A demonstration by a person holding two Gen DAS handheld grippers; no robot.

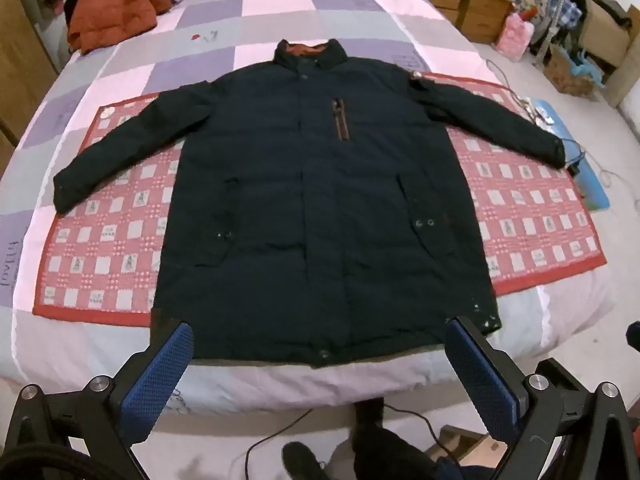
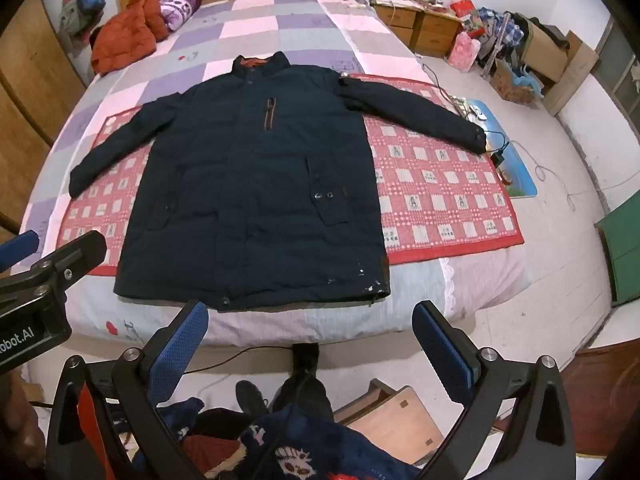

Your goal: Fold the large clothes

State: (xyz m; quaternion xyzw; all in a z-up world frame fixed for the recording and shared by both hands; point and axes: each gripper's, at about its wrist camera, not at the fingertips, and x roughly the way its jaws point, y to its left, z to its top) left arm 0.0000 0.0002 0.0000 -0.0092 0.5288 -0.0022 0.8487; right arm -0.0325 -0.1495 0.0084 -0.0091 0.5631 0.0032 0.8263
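The dark padded jacket point(image 1: 316, 200) lies flat on the bed point(image 1: 280, 12), beyond both grippers; left gripper point(image 1: 320, 376) and right gripper point(image 2: 310, 356) fingers are spread apart, holding nothing.

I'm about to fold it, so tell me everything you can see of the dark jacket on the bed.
The dark navy jacket lies flat, front up, closed, collar away from the camera with orange-brown lining, sleeves spread out. It looks padded, with snap buttons, flap pockets, an orange-trimmed chest zipper and white specks near the hem. It rests on a red patterned mat; no gripper touches it.
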